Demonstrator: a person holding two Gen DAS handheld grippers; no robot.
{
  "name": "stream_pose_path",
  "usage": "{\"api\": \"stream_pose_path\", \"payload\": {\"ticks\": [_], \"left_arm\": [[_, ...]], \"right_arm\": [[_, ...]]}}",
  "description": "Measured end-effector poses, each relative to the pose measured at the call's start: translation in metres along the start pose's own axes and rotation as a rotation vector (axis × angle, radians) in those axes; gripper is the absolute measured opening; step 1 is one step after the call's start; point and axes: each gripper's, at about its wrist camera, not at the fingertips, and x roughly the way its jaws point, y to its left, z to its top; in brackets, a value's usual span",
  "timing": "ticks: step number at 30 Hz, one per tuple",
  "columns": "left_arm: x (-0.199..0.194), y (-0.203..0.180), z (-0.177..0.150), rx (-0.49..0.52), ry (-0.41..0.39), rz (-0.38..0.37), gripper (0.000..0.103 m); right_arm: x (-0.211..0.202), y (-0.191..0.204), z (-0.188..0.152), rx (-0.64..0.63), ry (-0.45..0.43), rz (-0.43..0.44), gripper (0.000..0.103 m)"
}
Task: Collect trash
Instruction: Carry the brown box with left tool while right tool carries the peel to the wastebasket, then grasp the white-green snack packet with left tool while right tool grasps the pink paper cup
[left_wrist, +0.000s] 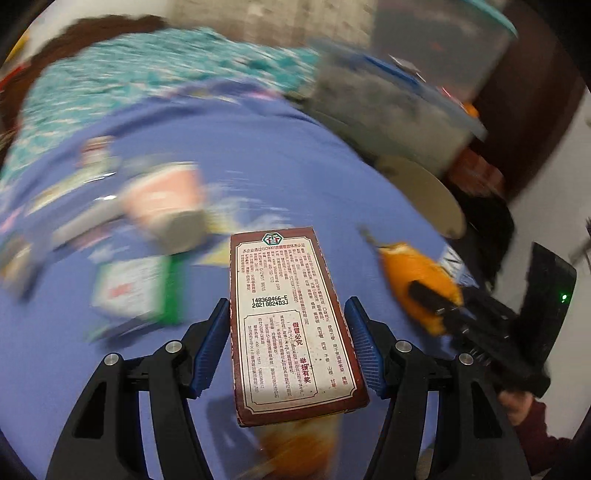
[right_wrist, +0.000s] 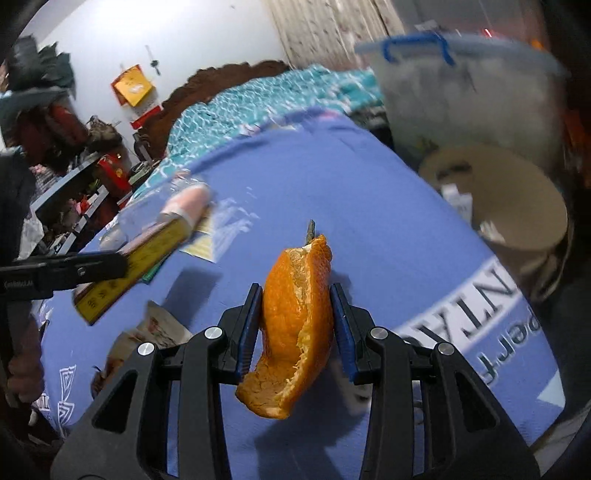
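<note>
My left gripper (left_wrist: 287, 314) is shut on a flat brown-and-white printed carton (left_wrist: 288, 325), held above the blue cloth (left_wrist: 258, 158). My right gripper (right_wrist: 296, 299) is shut on an orange peel (right_wrist: 295, 328) with a short stem, also lifted off the cloth. The peel and right gripper show at the right in the left wrist view (left_wrist: 417, 284). The carton and left gripper show at the left in the right wrist view (right_wrist: 122, 269). A tan round bin (right_wrist: 524, 221) with scraps inside sits at the cloth's right edge.
Blurred litter lies on the cloth: a pink cup (left_wrist: 166, 206), a green-and-white box (left_wrist: 136, 288), paper wrappers (right_wrist: 159, 328). A clear lidded plastic tub (right_wrist: 469, 92) stands behind the bin. A teal patterned blanket (left_wrist: 147, 74) lies beyond the cloth. Cluttered shelves (right_wrist: 74, 173) stand left.
</note>
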Motion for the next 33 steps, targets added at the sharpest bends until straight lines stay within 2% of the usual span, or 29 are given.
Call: {"api": "stream_pose_path", "payload": {"ticks": [2,6,11,14,15,16,17,18,20,21,24,28,31,33], "left_arm": [[0.028,-0.023,0.019,0.047,0.049,-0.037,0.060],[0.070,-0.059,0.060,0.062,0.109,-0.147,0.060],[0.104,-0.125,0.106,0.177,0.092,-0.217,0.060],[0.125,-0.154,0.128,0.207,0.070,-0.233,0.061],[0.133,-0.163,0.135,0.208,0.058,-0.238,0.063],[0.139,-0.167,0.141,0.207,0.054,-0.236,0.079],[0.147,-0.171,0.147,0.198,0.049,-0.216,0.090],[0.149,-0.172,0.151,0.188,0.044,-0.204,0.090],[0.145,-0.165,0.156,0.147,0.038,-0.212,0.089],[0.135,-0.155,0.156,0.112,0.019,-0.229,0.089],[0.099,-0.126,0.143,0.073,-0.043,-0.220,0.089],[0.054,-0.078,0.102,0.045,-0.073,-0.172,0.089],[0.024,-0.031,0.064,0.000,-0.080,-0.103,0.088],[0.002,0.011,0.039,-0.057,-0.094,-0.017,0.087]], "right_arm": [[-0.014,-0.018,0.007,0.035,-0.060,-0.011,0.040],[-0.035,-0.059,0.029,0.095,-0.150,-0.084,0.040],[-0.035,-0.113,0.058,0.184,-0.183,-0.182,0.041],[-0.025,-0.138,0.069,0.227,-0.157,-0.204,0.051],[-0.023,-0.147,0.072,0.241,-0.153,-0.212,0.061],[-0.021,-0.154,0.074,0.253,-0.159,-0.223,0.067],[-0.022,-0.160,0.075,0.268,-0.172,-0.239,0.070],[-0.028,-0.164,0.075,0.286,-0.201,-0.250,0.070],[-0.042,-0.162,0.073,0.304,-0.265,-0.253,0.070],[-0.047,-0.160,0.071,0.308,-0.286,-0.253,0.070],[-0.057,-0.145,0.065,0.309,-0.327,-0.202,0.066],[-0.046,-0.118,0.064,0.282,-0.273,-0.097,0.062],[-0.030,-0.088,0.063,0.223,-0.218,-0.042,0.061],[-0.016,-0.062,0.062,0.171,-0.174,0.000,0.061]]}}
